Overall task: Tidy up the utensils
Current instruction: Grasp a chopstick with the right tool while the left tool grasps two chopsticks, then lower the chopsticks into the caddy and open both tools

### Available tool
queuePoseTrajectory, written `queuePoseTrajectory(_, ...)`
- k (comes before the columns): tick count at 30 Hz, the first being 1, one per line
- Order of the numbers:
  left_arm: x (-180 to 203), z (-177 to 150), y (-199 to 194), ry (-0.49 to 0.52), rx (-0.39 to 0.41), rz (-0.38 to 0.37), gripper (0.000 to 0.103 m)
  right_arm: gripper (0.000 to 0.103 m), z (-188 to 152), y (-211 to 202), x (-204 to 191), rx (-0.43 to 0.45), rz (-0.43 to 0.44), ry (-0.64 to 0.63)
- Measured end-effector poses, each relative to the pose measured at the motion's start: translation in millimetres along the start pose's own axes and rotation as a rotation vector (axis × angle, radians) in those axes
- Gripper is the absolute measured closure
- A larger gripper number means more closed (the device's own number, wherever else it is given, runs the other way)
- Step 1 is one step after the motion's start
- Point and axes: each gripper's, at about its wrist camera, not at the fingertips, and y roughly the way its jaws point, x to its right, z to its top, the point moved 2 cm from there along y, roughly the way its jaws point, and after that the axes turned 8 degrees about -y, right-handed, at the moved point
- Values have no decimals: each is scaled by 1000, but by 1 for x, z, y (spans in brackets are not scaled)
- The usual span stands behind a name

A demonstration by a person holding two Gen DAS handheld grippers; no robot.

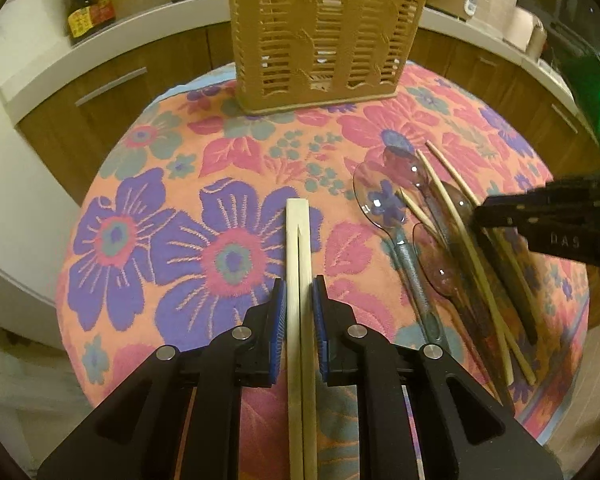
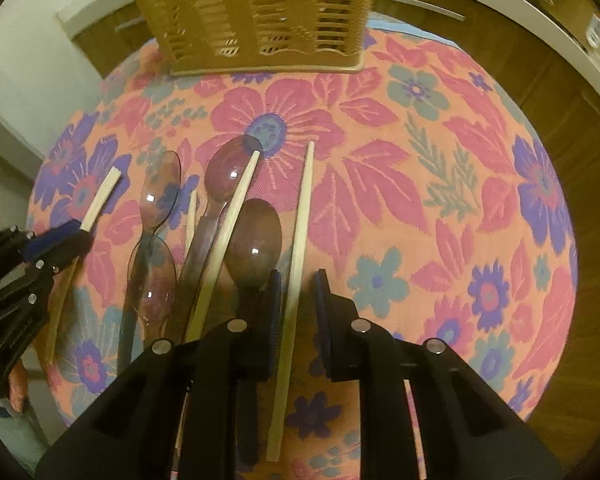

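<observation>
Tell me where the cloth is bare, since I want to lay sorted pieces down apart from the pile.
Free: the cloth right of the lone chopstick, and the strip before the basket. Crowded: the spoons and sticks left of it.

four spoons (image 2: 256,240), five chopsticks (image 2: 300,216), one basket (image 2: 260,12)

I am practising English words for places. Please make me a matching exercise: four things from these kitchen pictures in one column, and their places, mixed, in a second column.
Things:
1. basket
2. bottle
3. spoons
4. joined chopsticks

Places:
a. held in the left gripper
b. on the white counter
c. lying among loose chopsticks
d. standing at the far edge of the cloth

Pairs: 1-d, 2-b, 3-c, 4-a
</observation>
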Motion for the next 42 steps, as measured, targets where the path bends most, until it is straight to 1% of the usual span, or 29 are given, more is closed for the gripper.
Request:
queuePoseTrajectory(2,4,4,3,25,-20,1,88,89,6,3,-1,-31,3,-24)
queuePoseTrajectory(4,8,6,6,42,-33,16,88,90,10,6,-2,-56,10,-45)
queuePoseTrajectory(5,10,7,7,51,-33,27,89,97,10,6,-2,-62,14,-54)
queuePoseTrajectory(6,11,7,7,60,-32,37,92,98,9,7,-1,-60,13,-59)
queuePoseTrajectory(8,14,8,7,68,-22,38,92,99,5,6,0,-53,15,-53)
queuePoseTrajectory(10,12,11,3,47,6,13,92,99,4,5,2,-33,15,-46)
queuePoseTrajectory(11,10,13,-2,33,26,-6,92,99,5,1,2,-8,3,-49)
queuePoseTrajectory(13,6,20,-16,-2,85,-60,92,99,5,-7,4,23,5,-47)
queuePoseTrajectory(15,3,30,-36,-29,166,-112,92,99,8,-22,4,80,29,-45)
queuePoseTrajectory(16,2,34,-42,-36,188,-121,92,99,11,-30,4,109,32,-54)
queuePoseTrajectory(17,0,42,-54,-50,235,-137,92,99,15,-40,3,143,24,-61)
queuePoseTrajectory(18,-1,47,-63,-56,269,-149,92,99,18,-48,4,168,21,-64)
queuePoseTrajectory(20,-2,60,-81,-70,338,-176,92,99,25,-71,5,245,30,-74)
queuePoseTrajectory(21,-3,70,-93,-79,380,-201,92,99,29,-79,4,276,28,-77)
queuePoseTrajectory(23,0,86,-109,-94,436,-231,92,99,38,-98,2,338,21,-80)
queuePoseTrajectory(24,0,97,-119,-102,476,-254,92,99,47,-110,3,383,30,-80)
queuePoseTrajectory(26,2,115,-134,-108,539,-284,92,99,54,-124,7,431,29,-80)
queuePoseTrajectory(30,8,149,-149,-121,630,-315,92,99,82,-148,13,531,9,-69)
queuePoseTrajectory(34,8,186,-152,-161,713,-332,92,99,103,-160,22,595,11,-50)
queuePoseTrajectory(38,7,213,-144,-211,781,-314,92,99,129,-166,37,685,32,-23)
queuePoseTrajectory(42,5,234,-130,-243,862,-265,92,99,150,-168,50,774,40,11)
